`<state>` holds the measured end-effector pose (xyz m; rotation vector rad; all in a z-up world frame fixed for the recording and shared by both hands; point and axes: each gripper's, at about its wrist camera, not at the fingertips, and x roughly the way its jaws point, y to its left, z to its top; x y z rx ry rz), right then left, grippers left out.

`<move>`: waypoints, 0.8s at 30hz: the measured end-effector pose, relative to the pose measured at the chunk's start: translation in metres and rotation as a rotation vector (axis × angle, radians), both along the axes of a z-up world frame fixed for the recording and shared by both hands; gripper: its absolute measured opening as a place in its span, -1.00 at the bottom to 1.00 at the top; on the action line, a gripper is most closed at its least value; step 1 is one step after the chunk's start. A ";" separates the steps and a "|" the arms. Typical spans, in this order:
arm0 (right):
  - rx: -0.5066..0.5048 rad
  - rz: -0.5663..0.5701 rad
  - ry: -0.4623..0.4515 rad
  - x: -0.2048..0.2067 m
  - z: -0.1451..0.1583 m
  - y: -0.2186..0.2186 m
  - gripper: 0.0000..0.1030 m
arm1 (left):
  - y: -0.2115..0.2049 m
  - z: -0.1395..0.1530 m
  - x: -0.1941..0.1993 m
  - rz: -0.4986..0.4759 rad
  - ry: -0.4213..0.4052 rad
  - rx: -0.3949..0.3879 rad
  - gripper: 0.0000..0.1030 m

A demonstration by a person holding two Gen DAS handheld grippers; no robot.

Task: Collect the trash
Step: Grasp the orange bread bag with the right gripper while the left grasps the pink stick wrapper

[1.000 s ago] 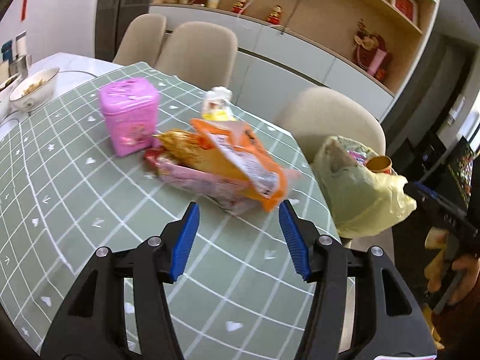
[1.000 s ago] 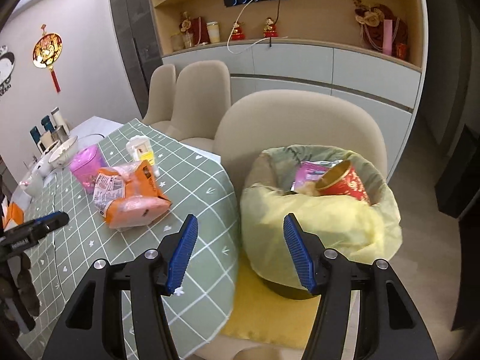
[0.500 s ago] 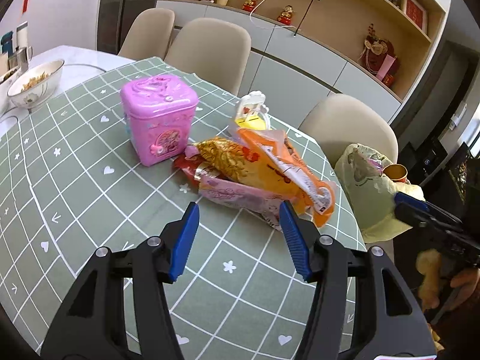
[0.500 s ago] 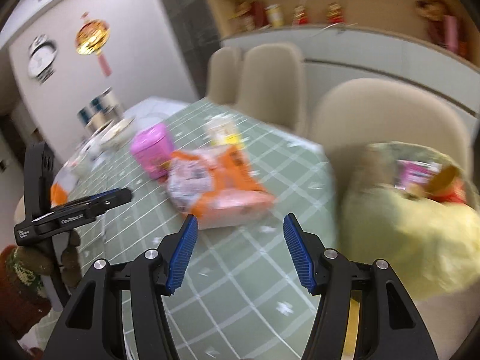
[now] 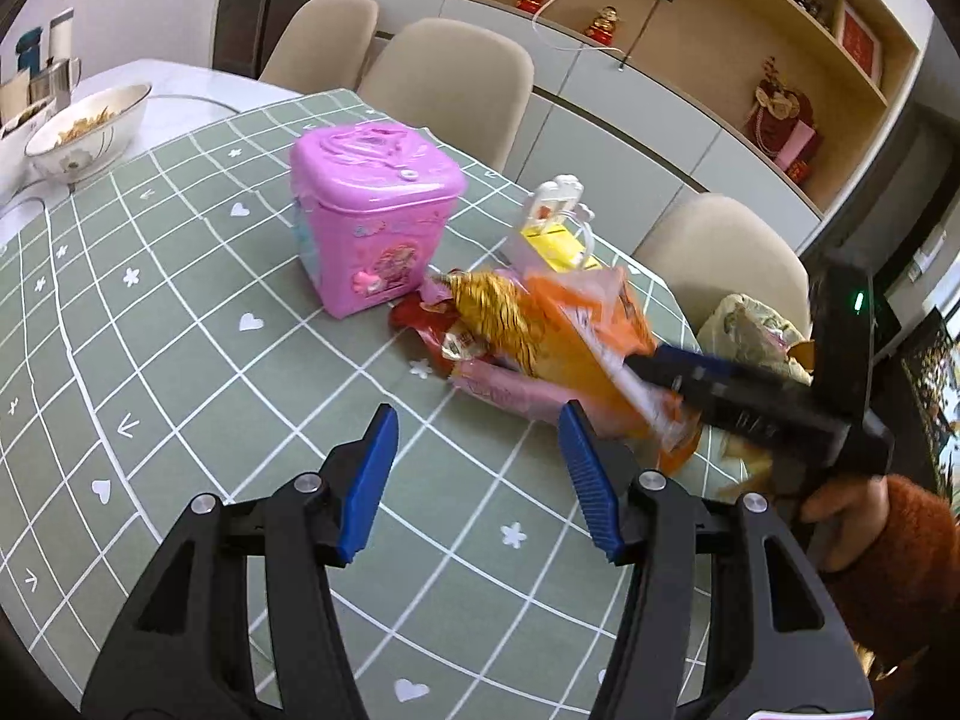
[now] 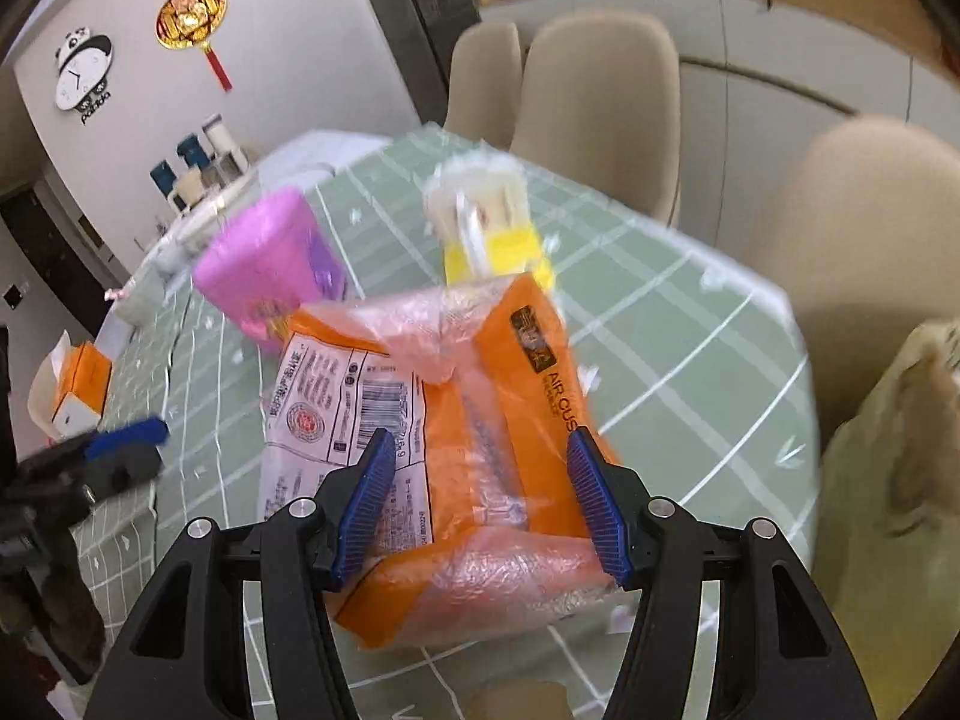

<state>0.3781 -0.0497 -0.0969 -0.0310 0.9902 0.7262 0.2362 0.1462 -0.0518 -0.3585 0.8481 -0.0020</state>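
A pile of wrappers lies on the green checked tablecloth [image 5: 180, 276]: an orange plastic bag [image 6: 480, 384] on top, with a gold wrapper [image 5: 498, 312], a red wrapper [image 5: 420, 324] and a pink wrapper [image 5: 510, 390]. My right gripper [image 6: 480, 450] hovers open just over the orange bag, its blue pads on either side and not pressing. In the left wrist view it [image 5: 678, 372] reaches over the pile from the right. My left gripper [image 5: 477, 426] stands open and empty just short of the pile. A yellow trash bag [image 5: 744, 324] sits past the table edge.
A pink lidded box [image 5: 372, 222] and a small yellow-and-white carton [image 5: 555, 228] stand behind the pile. A bowl [image 5: 90, 126] sits far left, an orange tissue box [image 6: 78, 390] beyond my left gripper [image 6: 114, 456]. Beige chairs [image 5: 456, 84] ring the table.
My right gripper has swung from over the trash bag to the table and come down over the orange bag. My left gripper has drifted a little closer to the pile.
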 end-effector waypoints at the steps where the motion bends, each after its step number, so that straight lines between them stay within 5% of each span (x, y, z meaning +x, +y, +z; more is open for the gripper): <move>1: -0.008 0.003 -0.002 -0.002 -0.004 0.001 0.09 | 0.003 -0.001 0.000 0.007 0.002 -0.008 0.03; 9: -0.044 0.021 0.014 -0.017 -0.009 -0.002 0.08 | 0.004 -0.014 0.005 0.004 0.030 -0.028 0.03; 12: -0.135 0.035 -0.040 -0.030 -0.009 -0.001 -0.27 | -0.004 -0.019 0.004 -0.015 0.039 -0.031 0.03; 17: -0.109 0.000 -0.029 -0.041 0.004 -0.020 -0.91 | -0.014 -0.024 0.001 -0.040 0.060 -0.035 0.03; 24: -0.027 -0.130 -0.055 -0.054 0.040 -0.068 -0.94 | -0.027 -0.034 0.001 -0.047 0.104 -0.065 0.03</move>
